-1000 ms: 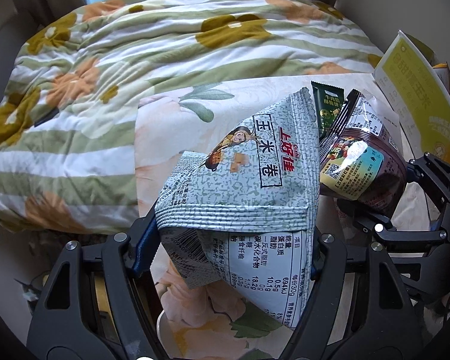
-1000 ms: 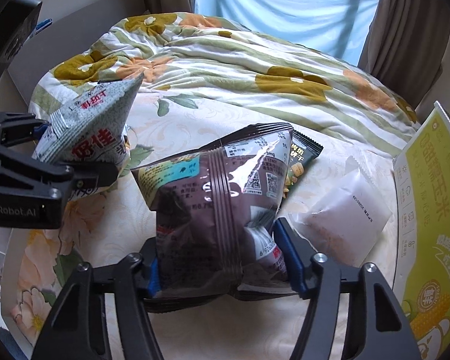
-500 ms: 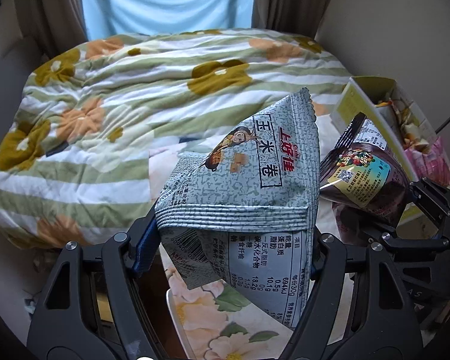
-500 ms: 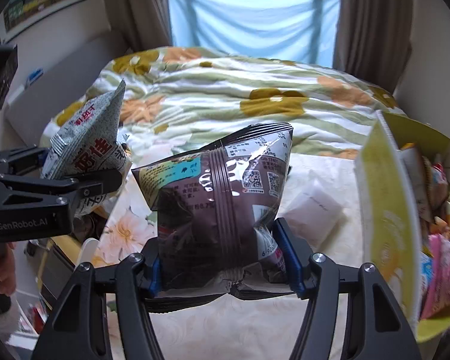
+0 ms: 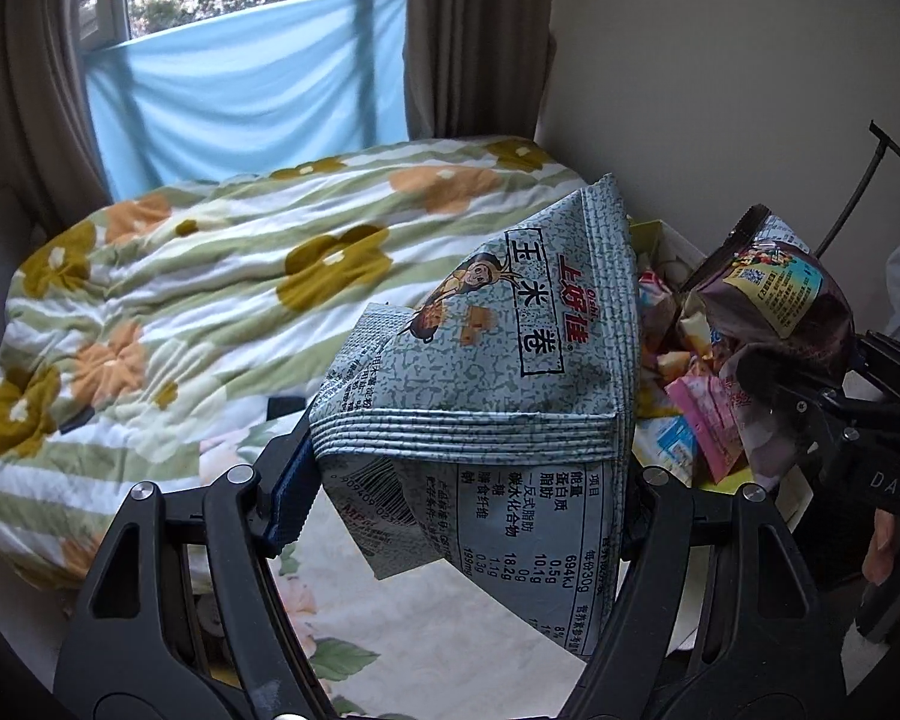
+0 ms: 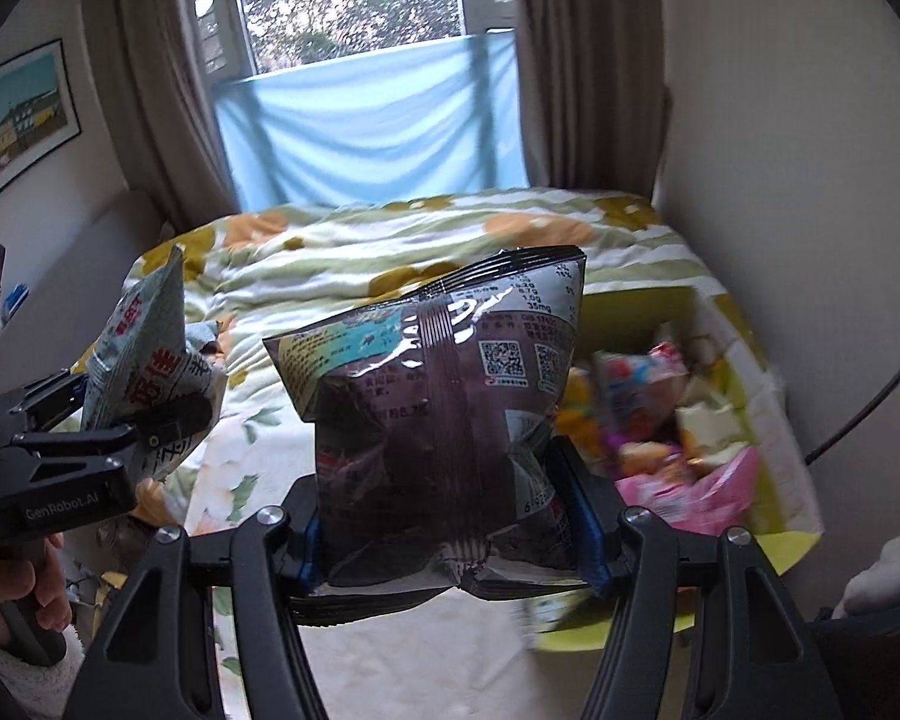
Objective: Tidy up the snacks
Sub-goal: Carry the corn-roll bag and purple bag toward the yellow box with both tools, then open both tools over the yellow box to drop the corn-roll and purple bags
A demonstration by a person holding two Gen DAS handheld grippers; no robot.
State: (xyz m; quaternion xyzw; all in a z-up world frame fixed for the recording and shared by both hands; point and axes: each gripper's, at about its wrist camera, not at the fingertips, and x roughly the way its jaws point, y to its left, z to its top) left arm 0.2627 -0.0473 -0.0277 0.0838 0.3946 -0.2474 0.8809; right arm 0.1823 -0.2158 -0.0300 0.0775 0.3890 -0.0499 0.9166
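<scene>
My left gripper (image 5: 459,480) is shut on a pale blue-grey snack bag (image 5: 498,360) with red and black print, held up in the air. My right gripper (image 6: 444,528) is shut on a dark brown snack bag (image 6: 438,408), also lifted. Each shows in the other's view: the brown bag (image 5: 774,294) at the right of the left wrist view, the blue-grey bag (image 6: 150,372) at the left of the right wrist view. A yellow-green box (image 6: 774,516) with several colourful snack packets stands to the right, below the brown bag.
A bed with a green-striped floral quilt (image 5: 180,276) fills the background under a window with brown curtains (image 6: 582,60). A pale floral sheet (image 5: 390,636) lies below the grippers. A cream wall (image 5: 720,90) rises at right. A hand (image 6: 12,594) grips the left tool's handle.
Both grippers have risen with their bags and swung right toward the yellow-green box, whose inside now shows. The packets on the sheet have dropped out of view.
</scene>
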